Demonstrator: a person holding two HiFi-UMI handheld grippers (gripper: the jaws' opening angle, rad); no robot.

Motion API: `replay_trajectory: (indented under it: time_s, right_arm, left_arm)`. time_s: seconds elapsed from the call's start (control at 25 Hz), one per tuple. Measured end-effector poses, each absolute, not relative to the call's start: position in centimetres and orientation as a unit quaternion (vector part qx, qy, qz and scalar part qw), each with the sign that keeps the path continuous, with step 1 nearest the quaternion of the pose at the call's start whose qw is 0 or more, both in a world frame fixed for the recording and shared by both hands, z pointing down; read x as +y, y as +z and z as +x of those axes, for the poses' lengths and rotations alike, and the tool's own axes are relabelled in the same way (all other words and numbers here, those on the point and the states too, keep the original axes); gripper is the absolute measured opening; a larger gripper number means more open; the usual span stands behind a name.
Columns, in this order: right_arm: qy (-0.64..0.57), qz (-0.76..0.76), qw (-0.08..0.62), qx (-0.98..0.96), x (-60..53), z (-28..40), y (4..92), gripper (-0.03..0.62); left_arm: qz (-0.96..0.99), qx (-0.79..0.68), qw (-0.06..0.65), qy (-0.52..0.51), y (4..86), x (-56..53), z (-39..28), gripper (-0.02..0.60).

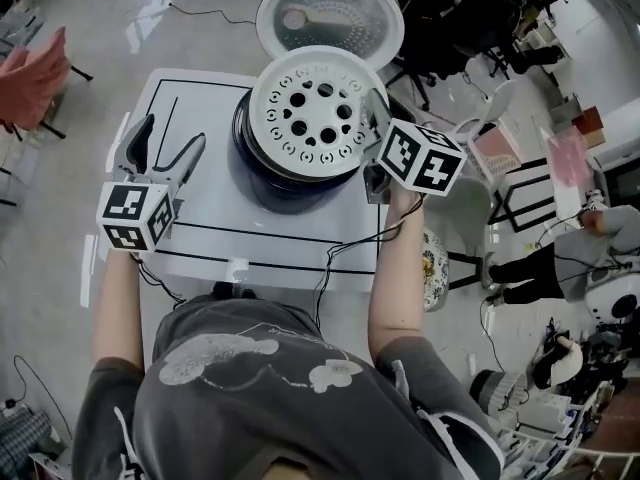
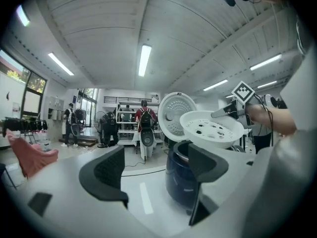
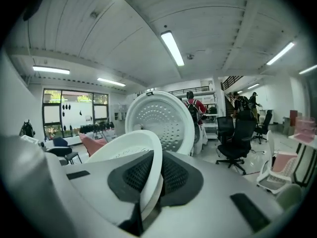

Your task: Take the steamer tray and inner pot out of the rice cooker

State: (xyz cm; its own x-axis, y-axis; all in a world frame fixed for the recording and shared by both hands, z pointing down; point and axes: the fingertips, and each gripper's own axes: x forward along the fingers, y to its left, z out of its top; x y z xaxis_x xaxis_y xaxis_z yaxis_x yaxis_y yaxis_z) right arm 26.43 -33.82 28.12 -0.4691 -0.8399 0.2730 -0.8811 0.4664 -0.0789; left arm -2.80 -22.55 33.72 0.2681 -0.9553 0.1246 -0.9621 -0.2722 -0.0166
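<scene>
Nearest is the person, in a grey T-shirt (image 1: 250,388), with both forearms stretched forward over the white bench (image 1: 210,223). The left hand-held gripper (image 1: 167,143) is over the left part of the bench, beside the rice cooker (image 1: 285,190) and not touching it. Its jaws stand wide apart and nothing is between them; in the left gripper view only the bench top and the dark side of the cooker show past them.

The right hand-held gripper (image 1: 378,118) is at the right side of the cooker. Its jaws are narrow and pinch the right rim of the steamer tray (image 1: 310,98); the right gripper view shows the white rim pressed between the two black pads. The tray is white and round with many holes, and it is held above the open mouth of the cooker, a little tilted. The left gripper view shows it raised over the cooker's rim.

The inner pot (image 2: 179,151) sits inside the cooker; only a part of its rim shows. Behind, the lid (image 1: 330,13) stands open. Farther off are a black office chair (image 3: 237,138) and some people near shelves.
</scene>
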Motion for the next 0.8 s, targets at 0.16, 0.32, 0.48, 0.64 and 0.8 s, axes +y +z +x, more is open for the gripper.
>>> replay_trajectory:
  time_s: [0.16,0.32,0.48,0.64,0.8]
  right_arm:
    - [0.106,0.47,0.083,-0.872,-33.5,25.7,27.0,0.055]
    - [0.109,0.417,0.072,-0.899,-32.2,19.3,27.1,0.055]
    - [0.114,0.379,0.063,-0.916,-29.6,12.1,26.4,0.055]
    - [0.118,0.349,0.07,-0.927,-28.1,7.1,27.6,0.055]
    - [0.118,0.328,0.071,-0.935,-27.5,2.1,28.0,0.055]
  left_arm:
    - [0.767,-0.637,0.026,0.066,32.9,-20.3,-3.2,0.394]
    - [0.729,-0.68,0.031,0.075,34.0,-16.3,-7.8,0.394]
    - [0.687,-0.722,0.043,0.072,34.0,-11.8,-13.6,0.394]
    - [0.664,-0.742,0.052,0.072,35.4,-9.6,-16.9,0.394]
    - [0.647,-0.757,0.058,0.067,36.3,-9.2,-20.5,0.394]
